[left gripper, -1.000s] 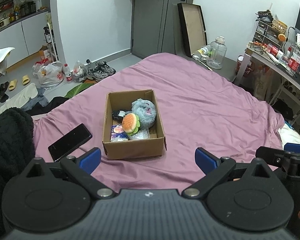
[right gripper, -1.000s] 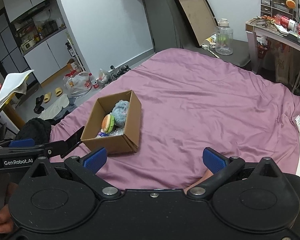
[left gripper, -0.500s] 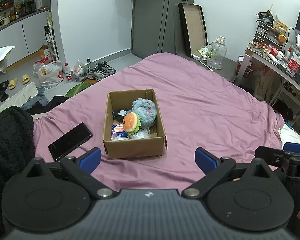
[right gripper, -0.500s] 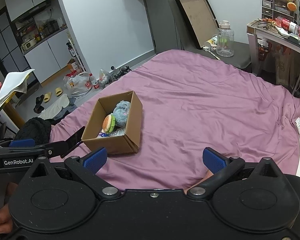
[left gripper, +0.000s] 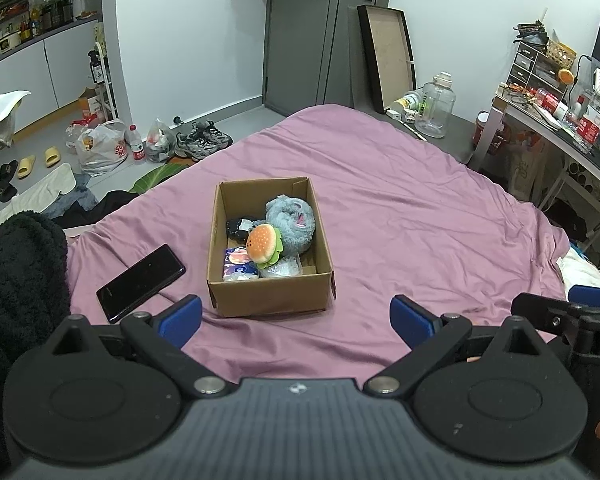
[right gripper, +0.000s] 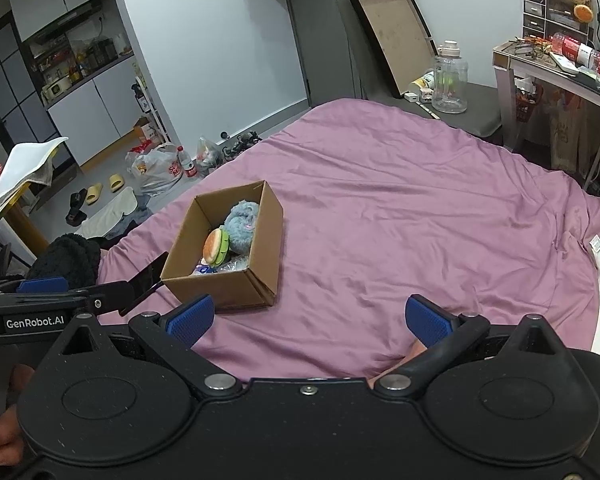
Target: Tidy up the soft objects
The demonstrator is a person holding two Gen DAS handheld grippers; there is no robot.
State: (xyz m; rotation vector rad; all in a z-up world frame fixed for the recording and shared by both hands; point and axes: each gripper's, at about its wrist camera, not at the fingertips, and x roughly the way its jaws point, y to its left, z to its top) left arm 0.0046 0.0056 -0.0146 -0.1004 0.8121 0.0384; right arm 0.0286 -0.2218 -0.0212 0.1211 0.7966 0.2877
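I'm in a small lived-in studio flat, bedroom w/ kitchen corner. In front of me a bed w/ purple sheet (left gripper: 400, 208), its middle taken by a cardboard box (left gripper: 268, 296). Beyond the bed: sneakers (left gripper: 202, 142), yellow slippers (left gripper: 36, 160) & shopping bags (left gripper: 100, 148) on the grey floor. Back left, white kitchen cabinets (left gripper: 40, 72) w/ bottles on the counter. Right side, a cluttered desk (left gripper: 560, 128). Grey door (left gripper: 300, 32) at the far wall, clothes hung above it.

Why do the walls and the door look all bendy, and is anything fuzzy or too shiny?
Left wrist view: the fisheye lens bows the door and walls near the edges; the cardboard box stays sharp, in even, soft light. Right wrist view: the same bending, the picture frame curves; no strong glare on the purple sheet.
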